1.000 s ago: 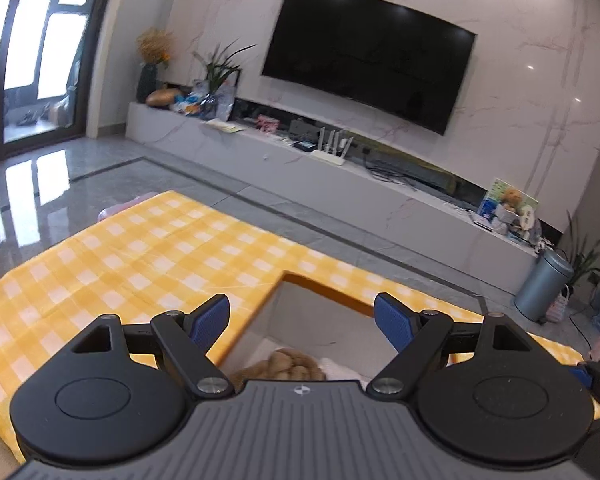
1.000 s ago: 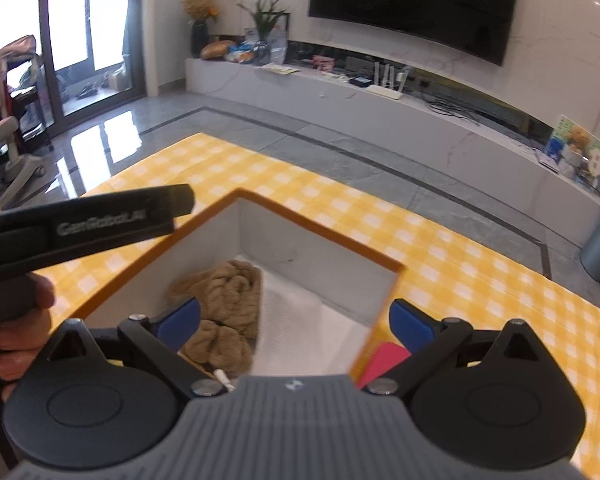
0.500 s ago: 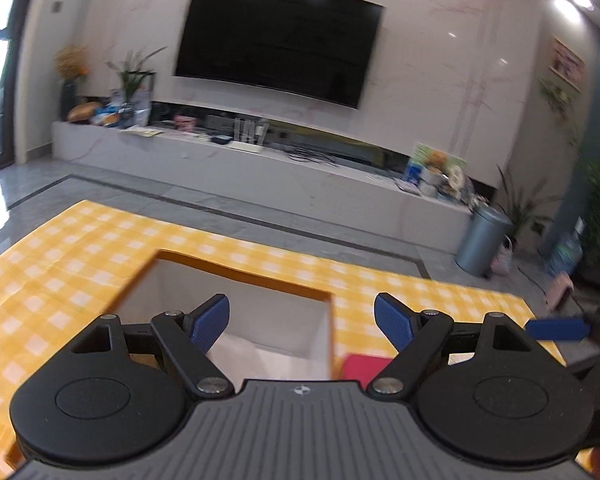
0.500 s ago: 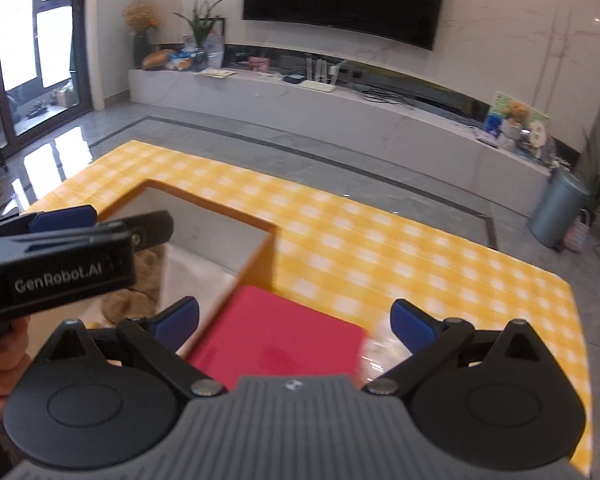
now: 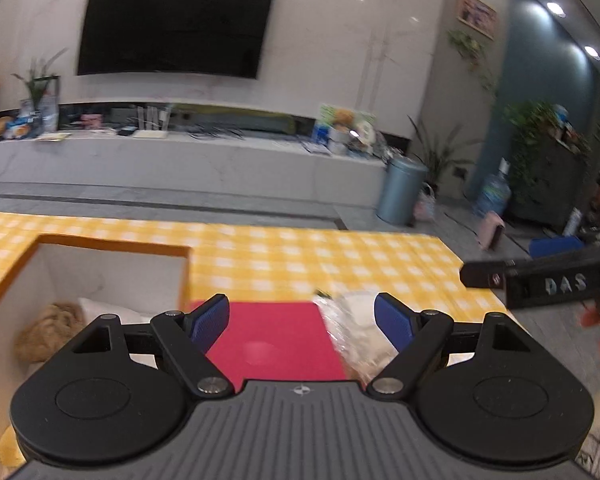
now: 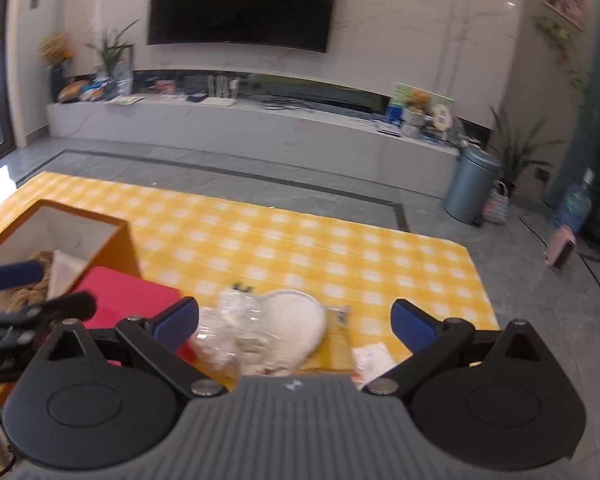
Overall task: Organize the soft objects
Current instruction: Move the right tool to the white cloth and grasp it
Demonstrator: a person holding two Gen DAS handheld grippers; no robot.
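An orange box (image 5: 112, 243) with a white inside stands at the left on the yellow checked table (image 5: 300, 256). A brown plush (image 5: 48, 336) and a white cloth (image 5: 108, 312) lie in it. A red flat item (image 5: 272, 340) lies right of the box. Beside it lies a clear crinkly bag with a white soft object (image 6: 288, 328). My left gripper (image 5: 302, 322) is open and empty above the red item. My right gripper (image 6: 296, 322) is open and empty above the bagged object. The box (image 6: 60, 228) and red item (image 6: 120, 292) also show in the right wrist view.
A small white packet (image 6: 372, 360) lies at the table's near right. The table's right edge (image 6: 476, 280) drops to grey floor. A TV unit, bin (image 6: 474, 184) and plants stand far behind. The other gripper shows at the right (image 5: 540, 280).
Both grippers have swung right, away from the box, toward the red item and the bagged white object. Both stay open and empty.
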